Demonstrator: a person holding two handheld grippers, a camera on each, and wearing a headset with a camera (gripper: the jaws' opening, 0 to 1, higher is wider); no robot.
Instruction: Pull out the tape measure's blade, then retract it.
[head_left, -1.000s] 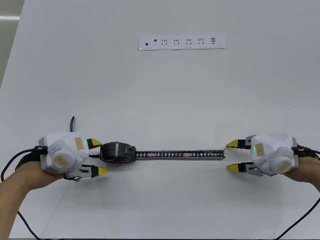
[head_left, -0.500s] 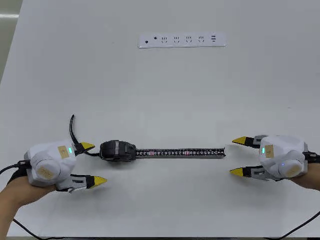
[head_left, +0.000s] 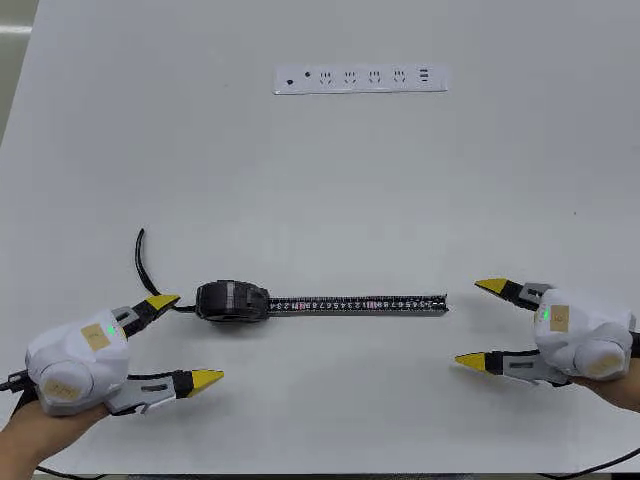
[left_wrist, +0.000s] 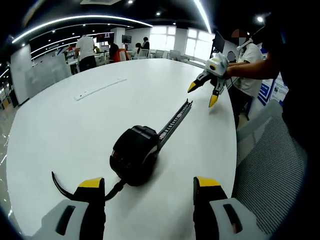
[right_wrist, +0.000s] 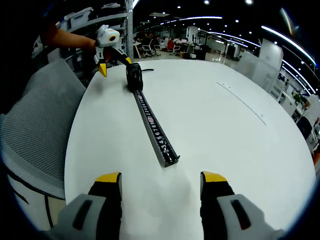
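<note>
While I look down from the headset, tape measure (head_left: 232, 300): its black case lies on the white table (head_left: 320, 180), well short of the power strip (head_left: 360, 78) at the far edge. Its blade (head_left: 360, 303) is drawn out flat to my right, so I judge the pull done and the retract yet to come.
Head view, left gripper (head_left: 188, 338): my fingers are spread wide and hold nothing, just to the near left of the case. One tip is close to the case's strap (head_left: 139, 255).
Head view, right gripper (head_left: 479, 323): my fingers are wide apart and empty, just past the blade's free end, with bare table between.
Left gripper view, case: it sits just ahead between my two yellow tips, apart from both. The blade runs away toward the right gripper.
Left gripper view, reason: I am lined up on the case, likely because the body must be held to release the blade.
Right gripper view, blade end: it lies just ahead of the gap between my open fingers, untouched, numbers up.
Right gripper view, reason: facing along the blade lets me guide its end. It rests extended with nothing holding it, so I judge the lock set.
</note>
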